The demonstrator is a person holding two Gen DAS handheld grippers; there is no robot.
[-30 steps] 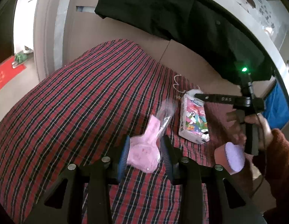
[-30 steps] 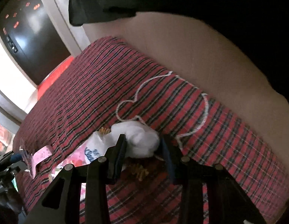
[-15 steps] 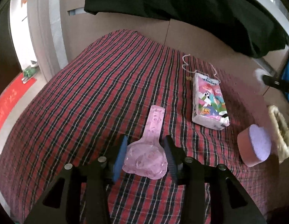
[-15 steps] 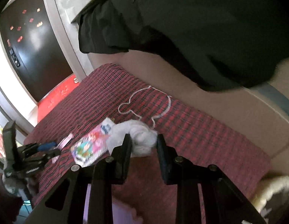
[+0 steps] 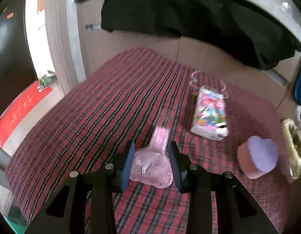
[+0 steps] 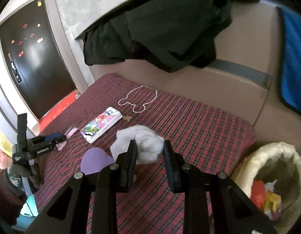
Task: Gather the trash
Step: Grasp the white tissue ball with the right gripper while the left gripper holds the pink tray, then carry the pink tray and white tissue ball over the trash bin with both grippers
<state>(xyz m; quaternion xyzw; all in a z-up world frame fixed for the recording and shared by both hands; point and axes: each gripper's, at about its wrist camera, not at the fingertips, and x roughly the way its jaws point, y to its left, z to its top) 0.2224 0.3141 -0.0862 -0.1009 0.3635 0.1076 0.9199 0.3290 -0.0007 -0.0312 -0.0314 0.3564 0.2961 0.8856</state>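
Left tool (image 5: pixel 151 160) closing, pink plastic wrapper (image 5: pixel 153 167) between pads; plaid tabletop (image 5: pixel 92 120); tissue pack (image 5: pixel 209 115), heart-shaped box (image 5: pixel 257 159) to right.

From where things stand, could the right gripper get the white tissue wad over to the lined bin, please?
Probably yes. The right gripper is shut on the white tissue wad, held above the plaid cloth. The lined bin stands open just to its right, with nothing between them.

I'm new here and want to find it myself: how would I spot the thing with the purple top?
Start at the red checked cloth covering the table. Near its edge by the lined bin, just past the colourful cartoon packet, stands a small pink box. It alone is heart-shaped with a flat purple top.
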